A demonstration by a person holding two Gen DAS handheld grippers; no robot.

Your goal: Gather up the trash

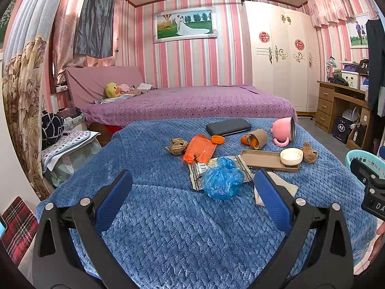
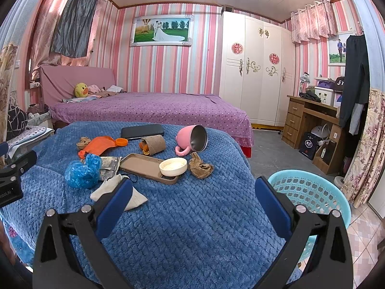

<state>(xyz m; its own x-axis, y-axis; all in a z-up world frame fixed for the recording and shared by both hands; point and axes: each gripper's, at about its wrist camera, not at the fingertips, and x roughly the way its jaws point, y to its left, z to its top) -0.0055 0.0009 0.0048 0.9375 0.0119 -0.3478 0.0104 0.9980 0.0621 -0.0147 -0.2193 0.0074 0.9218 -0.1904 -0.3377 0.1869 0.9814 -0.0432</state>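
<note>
Two grippers hover low over a blue blanket (image 1: 168, 228) that covers the near surface, both with fingers spread wide and nothing between them. From the left wrist view, the left gripper (image 1: 192, 192) frames the litter: a crumpled blue plastic bag (image 1: 222, 180) lies just ahead at 12 o'clock, resting on a silvery wrapper (image 1: 204, 168), and an orange plastic bag (image 1: 201, 149) with an orange cap (image 1: 217, 139) beside it lies beyond, toward 11 o'clock. A crumpled brown paper wad (image 1: 178, 145) sits left of the orange bag. At 1 o'clock a tan tray (image 1: 262, 160) carries a white round lid (image 1: 291, 156) on its right end, and a second brown wad (image 1: 309, 153) lies just right of that. Farther back, a paper cup (image 1: 258, 139) lies on its side with orange peel at its mouth, a pink mug (image 1: 284, 130) is tipped over, and a black phone (image 1: 228, 126) lies flat. A white cloth pouch (image 1: 279, 185) touches the left gripper's right finger in that view. From the right wrist view, the right gripper (image 2: 193, 192) hangs at the blanket's right edge, and a light blue basket (image 2: 310, 190) stands on the floor at 2 o'clock, just beside its right finger. A purple bed (image 2: 154, 108) fills the background.
</note>
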